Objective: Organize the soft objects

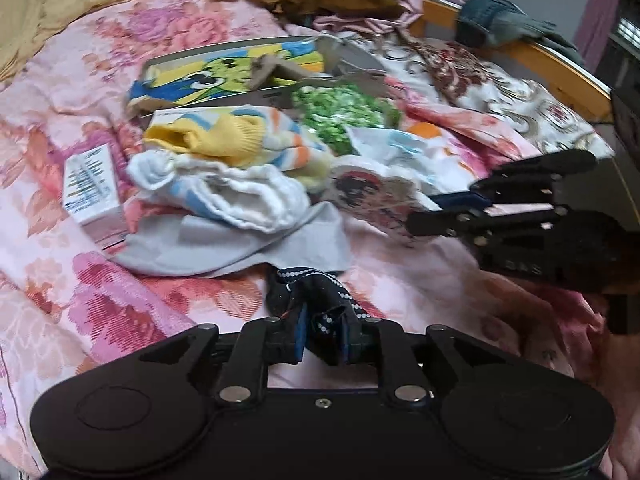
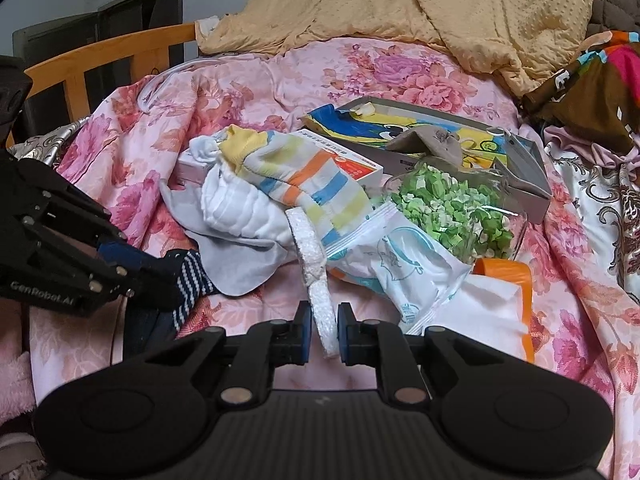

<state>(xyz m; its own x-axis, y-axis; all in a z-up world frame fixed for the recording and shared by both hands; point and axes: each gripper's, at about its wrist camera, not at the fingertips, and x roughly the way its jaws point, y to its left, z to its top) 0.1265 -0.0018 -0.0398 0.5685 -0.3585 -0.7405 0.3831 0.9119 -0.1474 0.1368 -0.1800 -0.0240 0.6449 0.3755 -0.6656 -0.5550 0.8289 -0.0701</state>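
On the pink floral bedspread (image 2: pixel 248 76) my left gripper (image 1: pixel 323 340) has its fingers (image 1: pixel 297 342) clamped on a dark navy sock with white dotted stripes (image 1: pixel 316 300), which lies on the bed at the near left of the pile; in the right wrist view the same sock (image 2: pixel 188 280) shows its striped cuff just beside a pale grey cloth (image 2: pixel 240 256). At the pile's left edge in the left wrist view, a small white printed carton (image 1: pixel 94 192) rests against that grey cloth (image 1: pixel 224 244). Stacked on the cloth are a folded white quilted cloth (image 2: pixel 240 208) and, above it, a knitted sock with yellow cuff and orange, blue and yellow stripes (image 2: pixel 304 184). Behind them sits a flat grey box with a blue and yellow cartoon lining (image 2: pixel 400 128). Right of centre, my right gripper (image 2: pixel 323 336) has its fingers (image 2: pixel 344 334) closed on the lower edge of a thin white foam piece (image 2: pixel 316 280), which stands edge-on and rises toward the striped sock. Further right lie a white plastic packet with blue line drawings (image 2: pixel 404 268), a clear bag of green and white pieces (image 2: pixel 452 208), and a white cloth with orange trim (image 2: pixel 500 308).
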